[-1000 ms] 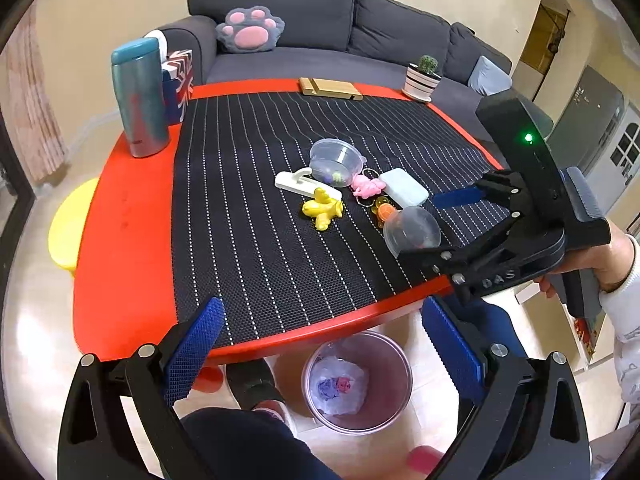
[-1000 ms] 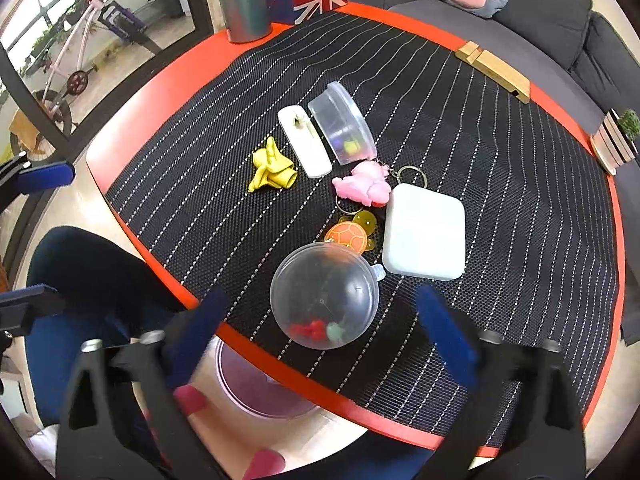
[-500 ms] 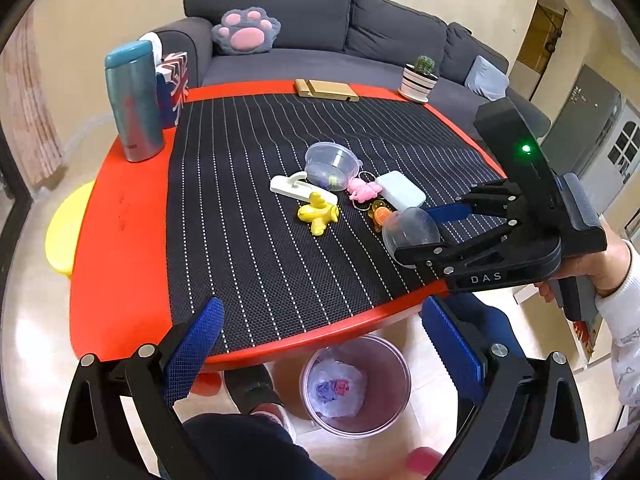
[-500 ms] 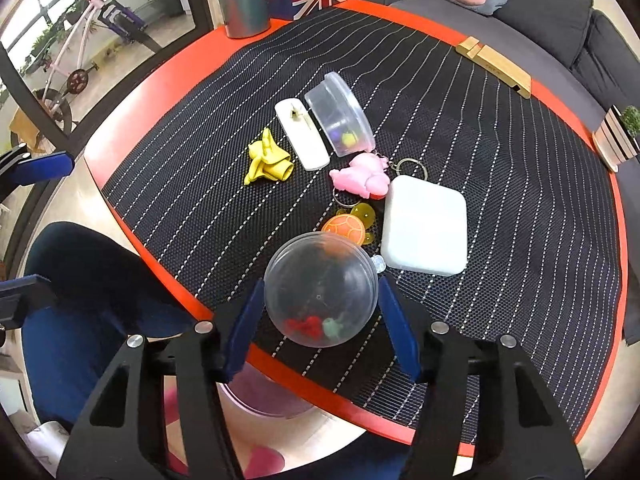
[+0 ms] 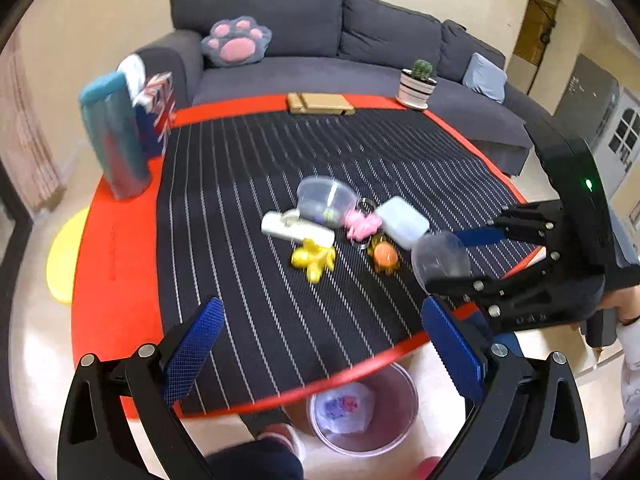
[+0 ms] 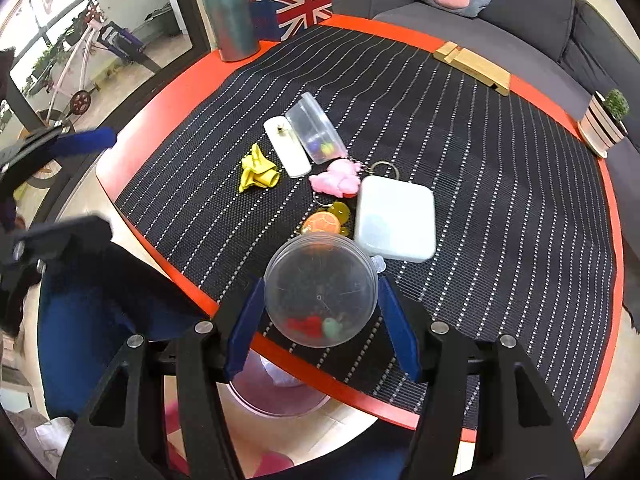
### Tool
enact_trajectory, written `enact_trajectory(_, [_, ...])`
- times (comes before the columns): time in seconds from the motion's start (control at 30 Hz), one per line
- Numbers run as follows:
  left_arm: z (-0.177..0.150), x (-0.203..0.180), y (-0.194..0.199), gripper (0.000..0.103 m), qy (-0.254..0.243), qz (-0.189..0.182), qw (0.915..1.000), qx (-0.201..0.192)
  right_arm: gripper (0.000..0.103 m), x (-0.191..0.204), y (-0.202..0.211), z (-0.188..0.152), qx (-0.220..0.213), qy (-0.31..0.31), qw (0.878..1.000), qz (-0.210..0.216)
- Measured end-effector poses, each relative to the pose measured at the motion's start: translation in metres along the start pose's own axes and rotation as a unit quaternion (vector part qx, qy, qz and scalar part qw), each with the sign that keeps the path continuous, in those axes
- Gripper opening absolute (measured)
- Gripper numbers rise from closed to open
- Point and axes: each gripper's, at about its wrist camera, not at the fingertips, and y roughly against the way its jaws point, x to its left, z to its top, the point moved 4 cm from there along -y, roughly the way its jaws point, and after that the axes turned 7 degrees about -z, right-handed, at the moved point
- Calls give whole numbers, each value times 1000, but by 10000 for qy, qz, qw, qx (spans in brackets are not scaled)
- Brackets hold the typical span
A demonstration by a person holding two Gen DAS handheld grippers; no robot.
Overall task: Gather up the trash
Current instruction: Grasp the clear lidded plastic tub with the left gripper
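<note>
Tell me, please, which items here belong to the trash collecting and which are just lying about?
Part of the job:
- clear capsule, clamped in the right gripper
- trash bin below the table edge
- yellow balloon scrap, probably trash

Lying about:
- teal tumbler
- Union Jack tissue box
- potted cactus
- white case

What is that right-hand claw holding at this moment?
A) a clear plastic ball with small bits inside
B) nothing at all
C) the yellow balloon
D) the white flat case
A: in the right wrist view the right gripper has both blue fingers pressed against the sides of the clear plastic ball, while the yellow balloon and white case lie on the mat.
</note>
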Motion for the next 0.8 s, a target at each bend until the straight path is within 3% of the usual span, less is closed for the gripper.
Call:
enact_trajectory(0.3, [38,-5,-15,95,-391,-265,9989,57,58,-11,9,-6,-77,-132,9999,49])
enact_trajectory(0.4, [48,-5,-24,95,-525,-205,9983,166,58,-13,11,-7,-98,-149,9998,64])
enact_trajectory(0.8, [74,3,-74,95,-969,-227,9912,874,58,-22,14,-9,-125,-232,9996,81])
